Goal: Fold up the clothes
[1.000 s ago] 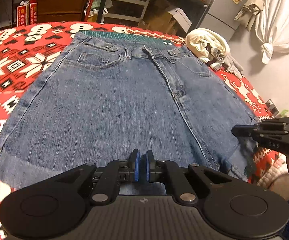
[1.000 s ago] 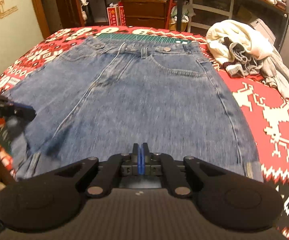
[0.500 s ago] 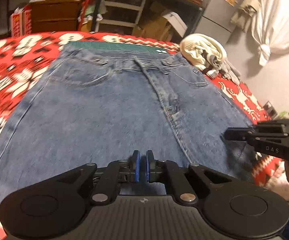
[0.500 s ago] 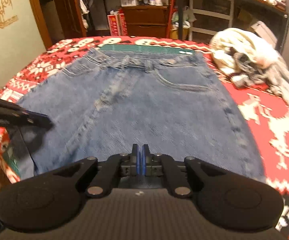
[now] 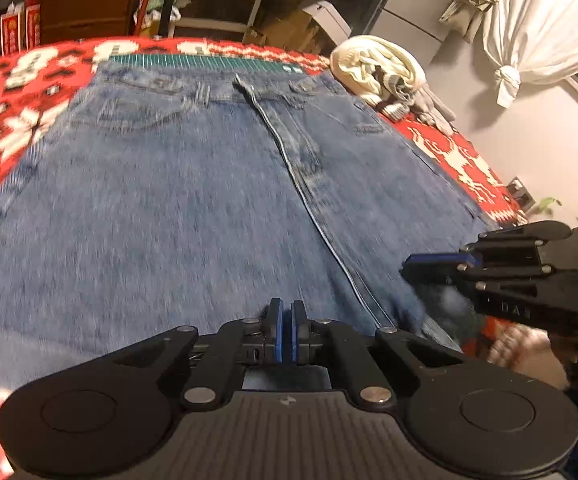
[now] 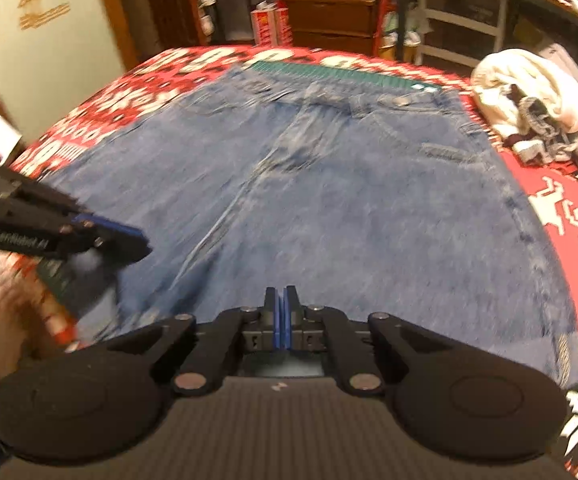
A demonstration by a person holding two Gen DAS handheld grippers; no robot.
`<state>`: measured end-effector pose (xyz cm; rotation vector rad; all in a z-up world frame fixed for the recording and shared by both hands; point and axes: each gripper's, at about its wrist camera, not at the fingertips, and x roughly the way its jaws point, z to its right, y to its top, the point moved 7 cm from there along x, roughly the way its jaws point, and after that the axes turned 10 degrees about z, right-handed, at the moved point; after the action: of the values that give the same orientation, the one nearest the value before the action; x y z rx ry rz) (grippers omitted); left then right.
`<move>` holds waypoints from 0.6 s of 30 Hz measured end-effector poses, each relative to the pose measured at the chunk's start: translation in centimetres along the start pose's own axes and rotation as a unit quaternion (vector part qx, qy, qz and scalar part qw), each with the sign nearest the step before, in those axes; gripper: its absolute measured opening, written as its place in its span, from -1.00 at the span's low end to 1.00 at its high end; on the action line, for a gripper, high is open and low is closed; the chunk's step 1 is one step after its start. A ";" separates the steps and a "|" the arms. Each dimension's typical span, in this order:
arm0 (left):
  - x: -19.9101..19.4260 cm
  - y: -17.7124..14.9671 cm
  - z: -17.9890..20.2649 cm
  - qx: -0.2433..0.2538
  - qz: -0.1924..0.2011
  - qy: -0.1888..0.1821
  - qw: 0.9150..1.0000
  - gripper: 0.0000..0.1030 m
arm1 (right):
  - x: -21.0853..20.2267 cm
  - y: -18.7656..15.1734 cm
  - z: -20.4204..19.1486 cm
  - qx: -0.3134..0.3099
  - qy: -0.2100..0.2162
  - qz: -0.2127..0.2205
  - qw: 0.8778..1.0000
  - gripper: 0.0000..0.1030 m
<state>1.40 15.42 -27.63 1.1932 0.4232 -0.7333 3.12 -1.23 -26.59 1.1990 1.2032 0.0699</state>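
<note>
Both grippers are pinched shut on the near hem of the denim shorts (image 5: 193, 200), the left gripper (image 5: 283, 332) and the right gripper (image 6: 280, 320) side by side, while the waistband lies at the far end on the red patterned blanket (image 6: 561, 216). This looks like the first fold, hem carried toward the waistband, so the next move calls for lifting both corners evenly and forward. Compared with a second ago, the hem sits higher, the grippers have drawn closer together, and the cloth is blurred with motion.
</note>
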 end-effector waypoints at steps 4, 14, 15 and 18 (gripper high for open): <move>-0.7 -1.0 0.7 -0.005 -0.016 -0.013 1.000 -0.93 | -0.8 -0.7 -1.4 -0.009 0.021 -0.010 1.000 -0.94; -0.5 -1.0 2.8 -0.006 -0.028 -0.047 0.999 -0.93 | -0.9 0.3 -3.1 -0.016 0.034 -0.005 0.999 -0.94; -0.2 -0.9 2.9 -0.005 -0.032 -0.049 0.998 -0.93 | -0.7 0.2 -3.3 -0.018 0.037 -0.009 0.999 -0.95; 0.5 -1.1 3.3 -0.010 -0.047 -0.057 0.997 -1.00 | -0.2 -0.2 -4.1 -0.025 0.046 -0.018 0.998 -0.99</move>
<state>0.69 12.01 -27.63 1.1121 0.3933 -0.8716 -0.05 1.32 -26.10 1.1400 1.2964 0.1288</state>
